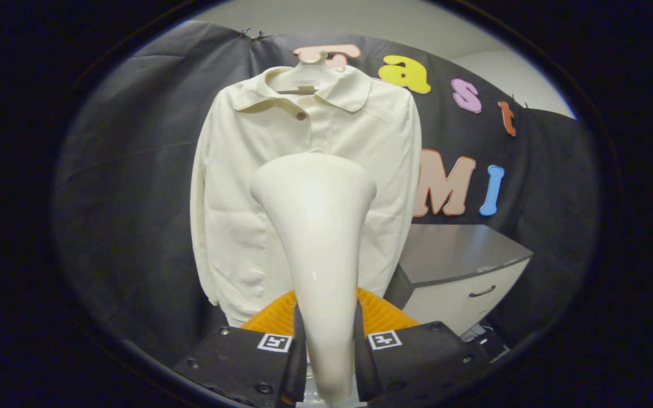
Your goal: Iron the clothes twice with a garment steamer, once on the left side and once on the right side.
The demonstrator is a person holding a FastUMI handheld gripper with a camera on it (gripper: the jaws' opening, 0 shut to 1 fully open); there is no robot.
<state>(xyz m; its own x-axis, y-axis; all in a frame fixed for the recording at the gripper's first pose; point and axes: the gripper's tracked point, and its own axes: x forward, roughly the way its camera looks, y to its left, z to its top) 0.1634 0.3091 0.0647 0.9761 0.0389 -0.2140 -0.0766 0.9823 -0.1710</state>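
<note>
The gripper [326,345] has its jaws clamped on the steamer [318,238], one finger pressing each side of the narrow handle; the wide head rises upright ahead of them, right in front of the shirt's middle. The shirt [247,187] hangs on a hanger [306,62] against the black cloth, buttoned at the collar; a grey cabinet [462,272] stands beside it, low, to the right.
</note>
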